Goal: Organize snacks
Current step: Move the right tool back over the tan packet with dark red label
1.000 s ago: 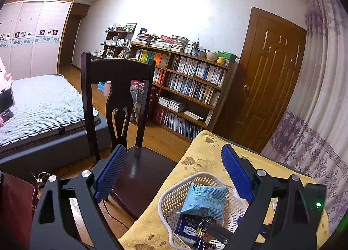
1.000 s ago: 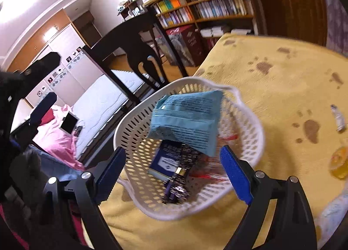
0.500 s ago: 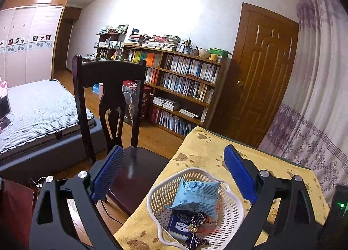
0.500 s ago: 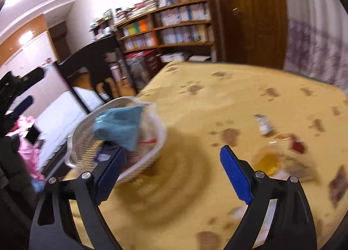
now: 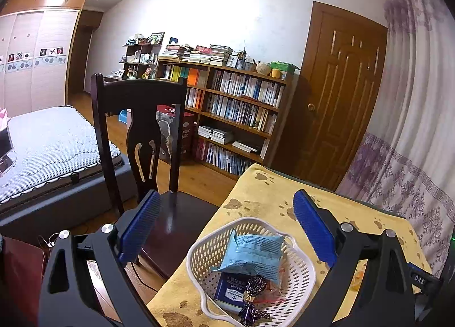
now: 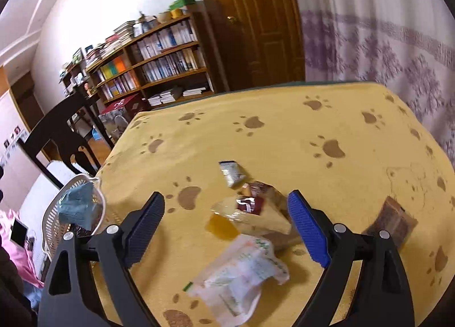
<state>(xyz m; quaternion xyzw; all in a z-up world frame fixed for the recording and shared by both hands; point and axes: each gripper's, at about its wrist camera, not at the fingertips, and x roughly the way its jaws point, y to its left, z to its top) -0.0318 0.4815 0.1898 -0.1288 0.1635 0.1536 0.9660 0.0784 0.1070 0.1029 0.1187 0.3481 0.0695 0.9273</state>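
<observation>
L gripper hangs w/ jaws spread wide, nothing btwn them, above the white basket, which sits at the table's left edge next to the dark chair. In the basket: light-blue snack bag on top, dark-blue box under it, a dark purple wrapped candy at the near rim. R gripper also spread wide & empty, over the loose snacks mid-table: small silver-green packet, red-brown packet touching a clear wrapper w/ an orange piece, white-green bag nearest the cam, brown packet apart on the right, partly behind the R finger. Yellow paw-print cloth is bare toward the far edge & right side, plenty of room there; the curtain hangs past the far edge. In R view the basket rim reaches the table's left edge.
</observation>
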